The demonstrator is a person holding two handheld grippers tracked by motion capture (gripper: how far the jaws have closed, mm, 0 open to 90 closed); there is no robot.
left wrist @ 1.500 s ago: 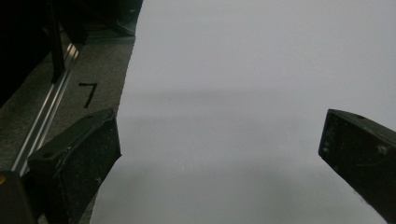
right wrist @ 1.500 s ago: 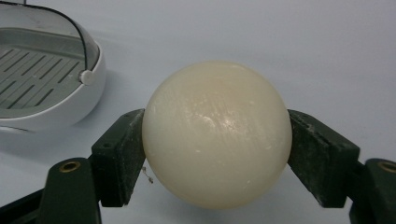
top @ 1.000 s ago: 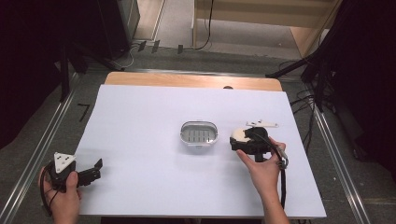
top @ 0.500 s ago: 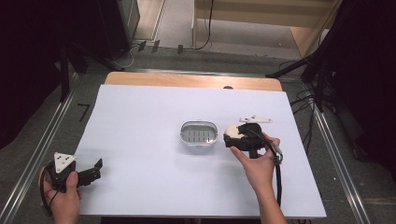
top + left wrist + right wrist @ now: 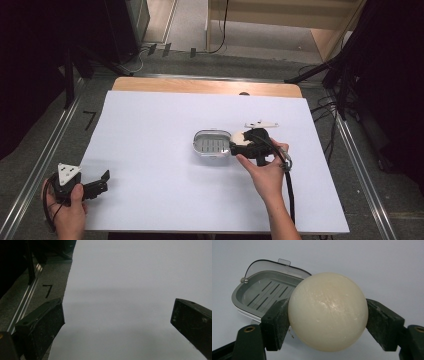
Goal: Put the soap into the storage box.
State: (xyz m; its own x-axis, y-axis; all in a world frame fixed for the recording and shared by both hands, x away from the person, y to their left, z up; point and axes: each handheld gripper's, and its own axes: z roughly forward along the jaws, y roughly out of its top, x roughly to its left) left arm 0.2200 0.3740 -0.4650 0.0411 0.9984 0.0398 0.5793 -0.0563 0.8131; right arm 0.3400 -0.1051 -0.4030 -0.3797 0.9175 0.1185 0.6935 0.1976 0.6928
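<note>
Soap, a round cream-white bar (image 5: 328,311), is clamped between the fingers (image 5: 274,323) of the right gripper (image 5: 235,145), just at the right edge of the grey slotted plastic soap dish (image 5: 210,143). Left gripper (image 5: 100,182) rests at the near left corner of the white surface (image 5: 160,115), its fingers (image 5: 45,322) spread apart around nothing.

The right gripper (image 5: 234,143) sits right of centre on the table (image 5: 150,130), a round soap (image 5: 328,311) clamped between its jaws. The soap dish (image 5: 211,143) lies just beyond its tips, to their left. The left gripper (image 5: 102,181) rests well apart, at the table's near left corner.
</note>
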